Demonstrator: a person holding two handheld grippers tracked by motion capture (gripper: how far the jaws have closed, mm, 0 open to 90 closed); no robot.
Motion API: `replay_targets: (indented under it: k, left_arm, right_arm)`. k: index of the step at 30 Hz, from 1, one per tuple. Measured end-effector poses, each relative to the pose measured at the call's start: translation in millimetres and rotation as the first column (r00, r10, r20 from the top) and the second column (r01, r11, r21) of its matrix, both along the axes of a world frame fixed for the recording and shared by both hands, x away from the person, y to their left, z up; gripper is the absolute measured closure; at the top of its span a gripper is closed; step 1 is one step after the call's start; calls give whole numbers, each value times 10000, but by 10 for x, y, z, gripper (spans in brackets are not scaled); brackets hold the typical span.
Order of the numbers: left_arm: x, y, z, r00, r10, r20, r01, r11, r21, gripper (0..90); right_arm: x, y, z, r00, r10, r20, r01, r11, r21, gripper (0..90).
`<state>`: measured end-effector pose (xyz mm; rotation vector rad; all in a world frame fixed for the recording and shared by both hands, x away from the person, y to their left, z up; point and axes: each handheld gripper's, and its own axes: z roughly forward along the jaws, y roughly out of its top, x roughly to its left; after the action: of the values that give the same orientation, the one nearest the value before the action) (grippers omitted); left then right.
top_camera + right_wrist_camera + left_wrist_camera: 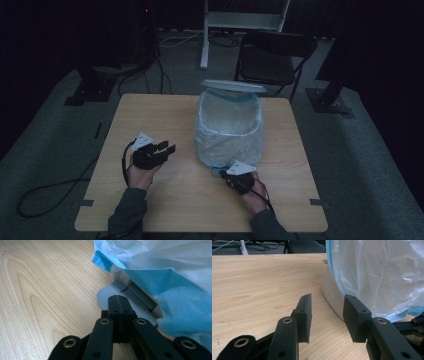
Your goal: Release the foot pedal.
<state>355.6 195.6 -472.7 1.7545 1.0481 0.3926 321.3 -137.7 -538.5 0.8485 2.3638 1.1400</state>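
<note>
Two grippers rest over my wooden table (150, 107), one in each hand. My left gripper (167, 148) sits left of the bin (229, 131), a white pedal bin lined with a pale plastic bag (384, 272) whose blue hem hangs down its side; the lid (233, 85) stands raised at the far rim. In the left gripper view the jaws stand apart with nothing between the pads, bare tabletop showing in the gap, and the bin's white wall lies just beyond the right-hand jaw. My right gripper (119, 305) is at the near foot of the bin, its jaws pressed together with nothing between them. In the right gripper view their tips lie over the grey ribbed pedal (107, 293) that juts from the bin's base; whether they touch it I cannot tell. A black chair (272, 57) stands on the floor beyond the table.
</note>
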Motion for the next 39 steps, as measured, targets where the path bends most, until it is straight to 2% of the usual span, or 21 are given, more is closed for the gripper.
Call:
replay_targets:
  k: [8,13,15,19,22,26,34,37,39]
  left_arm:
    - [0,-23,-34,9999,-73,-99,74,9999,81,597]
    - [8,-49,-67,9998,-100,-142,102,9999,111,597]
    - [10,-51,-71,9998,-109,-141,111,9999,113,597]
    - [20,-53,-83,9998,-129,-155,131,9998,135,595]
    - [23,-61,-93,9997,-140,-212,143,9998,126,592]
    - [28,-74,-103,9995,-198,-230,201,9998,93,586]
    - [50,-96,-121,9991,-315,-286,318,9994,109,582]
    - [56,-100,-131,9989,-325,-329,328,9994,105,582]
    - [58,-105,-137,9987,-344,-367,349,9993,117,580]
  right_arm:
    - [-23,8,31,9999,-51,117,51,10000,-55,900]
    - [-63,-5,109,9986,-158,496,156,9999,45,900]
    - [-83,-12,133,9984,-72,553,76,9999,-65,900]
    - [-108,-28,139,9986,-67,529,72,9999,-101,900]
    - [-129,-92,151,9986,-185,491,187,9998,-39,900]
    - [-156,-187,157,9988,-233,429,242,9995,-196,900]
    - [-126,-486,137,9959,-900,73,901,9957,-213,900]
    - [-85,-651,142,9889,-1487,3,1487,9887,-170,900]
    - [-48,-775,131,9808,-1950,-108,1949,9808,-93,900]
